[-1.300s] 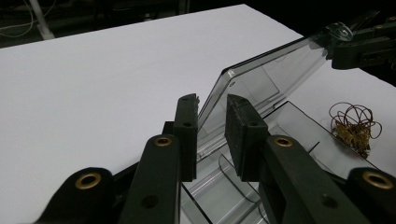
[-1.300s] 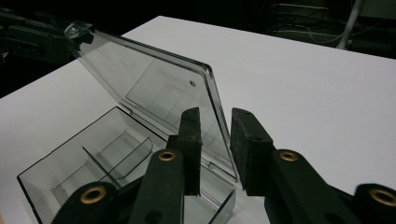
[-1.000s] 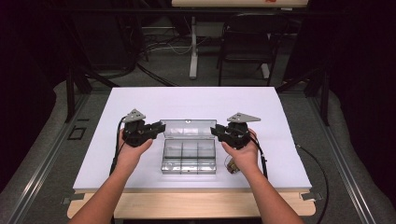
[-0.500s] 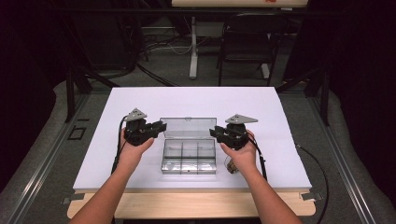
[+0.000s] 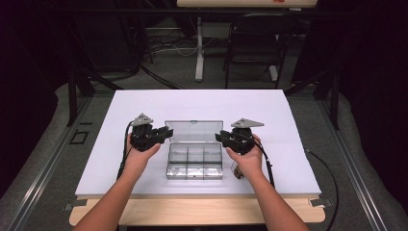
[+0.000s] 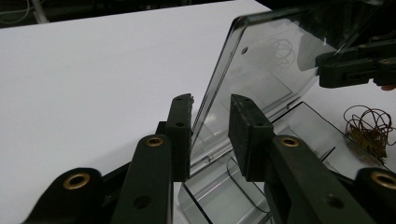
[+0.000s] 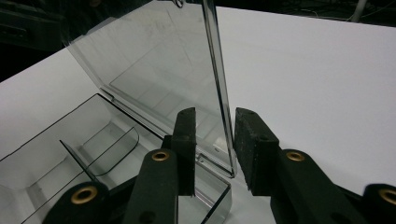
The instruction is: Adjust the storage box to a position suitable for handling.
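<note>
At the centre of the high view a clear plastic compartment box (image 5: 195, 161) sat on the white surface (image 5: 159, 103), its transparent hinged lid (image 5: 194, 130) raised upright. The left gripper (image 6: 209, 122) and right gripper (image 7: 214, 135) each straddled a side edge of that lid, jaws apart, not clamped. A tangle of thin brown wire (image 6: 370, 127) lay beside the box, lower right of it in the high view.

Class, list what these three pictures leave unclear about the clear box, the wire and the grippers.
- High view: the wire tangle sits half behind the right hand; too small to tell its shape.
- Left gripper view: the box base is cut off by the bottom edge.
- Right gripper view: whether the pads touch the lid is unclear.
</note>
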